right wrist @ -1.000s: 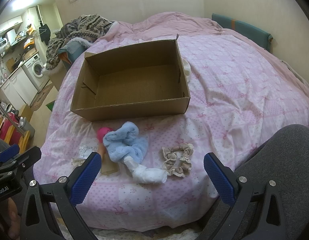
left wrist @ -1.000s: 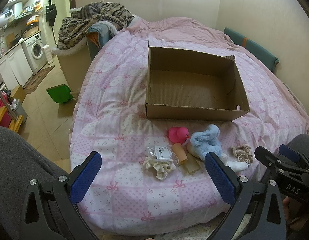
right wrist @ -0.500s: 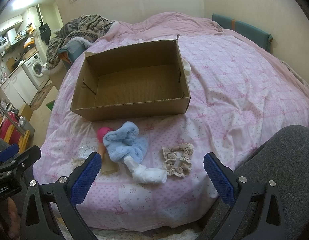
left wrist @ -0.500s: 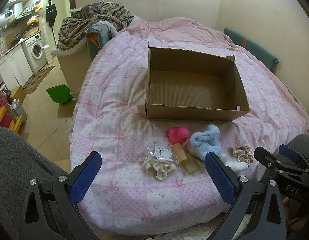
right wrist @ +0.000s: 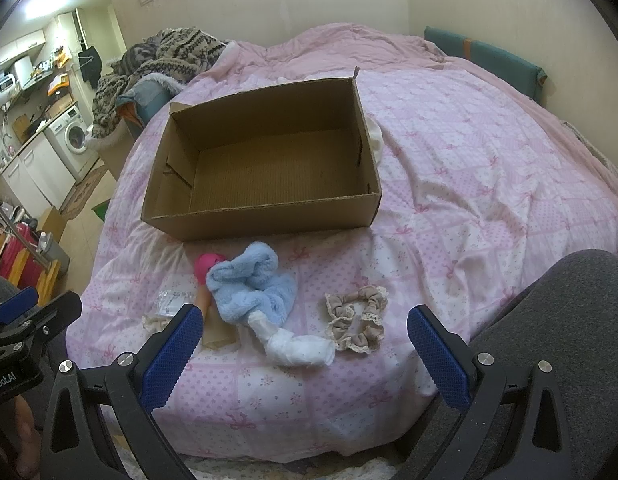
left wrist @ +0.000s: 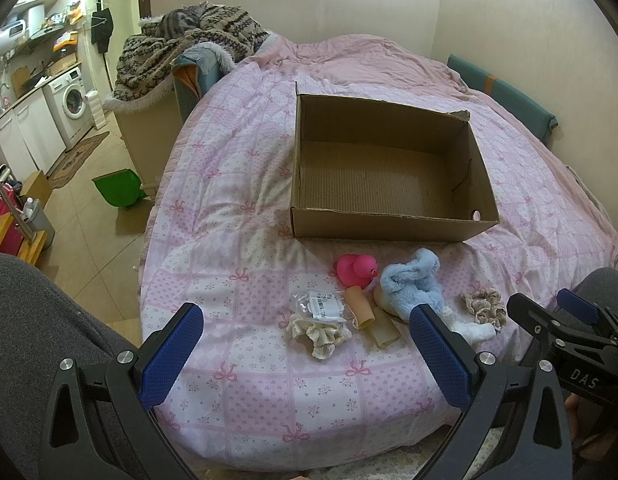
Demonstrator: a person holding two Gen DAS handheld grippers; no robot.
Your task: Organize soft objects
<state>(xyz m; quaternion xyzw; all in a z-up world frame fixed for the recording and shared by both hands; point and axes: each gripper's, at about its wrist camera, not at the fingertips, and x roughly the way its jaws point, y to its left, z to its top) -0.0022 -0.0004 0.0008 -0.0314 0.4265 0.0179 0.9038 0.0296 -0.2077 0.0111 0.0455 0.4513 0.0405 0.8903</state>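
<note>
An open cardboard box [left wrist: 389, 232] [right wrist: 269, 224] stands empty on the pink bed. In front of it lie a pink rubber duck [left wrist: 355, 270] [right wrist: 207, 264], a fluffy blue sock [left wrist: 409, 282] [right wrist: 253, 284] with a white sock [right wrist: 297, 348] at its end, a beige scrunchie [left wrist: 483, 306] [right wrist: 359, 318], a cream scrunchie [left wrist: 319, 332], a clear plastic bag [left wrist: 319, 304] [right wrist: 171, 302] and a tan tube piece [left wrist: 369, 316]. My left gripper [left wrist: 305, 350] is open, low at the bed's near edge. My right gripper [right wrist: 305, 350] is open too, in front of the socks.
A pile of patterned blankets [left wrist: 189, 48] sits on a crib beside the bed at far left. A green dustpan [left wrist: 119, 190] lies on the floor. A washing machine [left wrist: 71, 100] and cabinets line the left wall. A person's grey-clad knees [right wrist: 549, 320] flank the grippers.
</note>
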